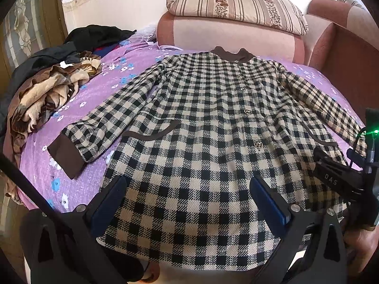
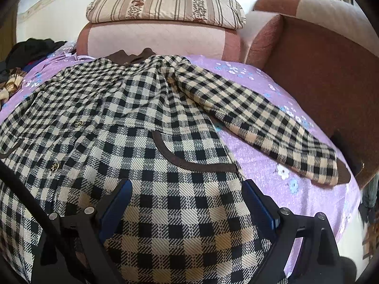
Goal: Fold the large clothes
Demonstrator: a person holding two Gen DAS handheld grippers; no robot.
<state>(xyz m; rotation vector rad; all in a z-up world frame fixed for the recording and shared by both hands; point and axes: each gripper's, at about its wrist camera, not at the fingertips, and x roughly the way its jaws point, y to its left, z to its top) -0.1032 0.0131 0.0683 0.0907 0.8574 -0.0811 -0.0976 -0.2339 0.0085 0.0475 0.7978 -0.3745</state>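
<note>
Left hand-held gripper [image 1: 189,203] spread | checked coat [image 1: 203,127] flat | bed [image 1: 132,64]

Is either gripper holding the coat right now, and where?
Neither. The left gripper and right gripper are open above the coat near its hem.

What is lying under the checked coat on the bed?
The checked coat lies spread flat on a purple flowered sheet, which shows around both sleeves. Whatever is directly beneath the coat's body is covered and cannot be seen.
</note>
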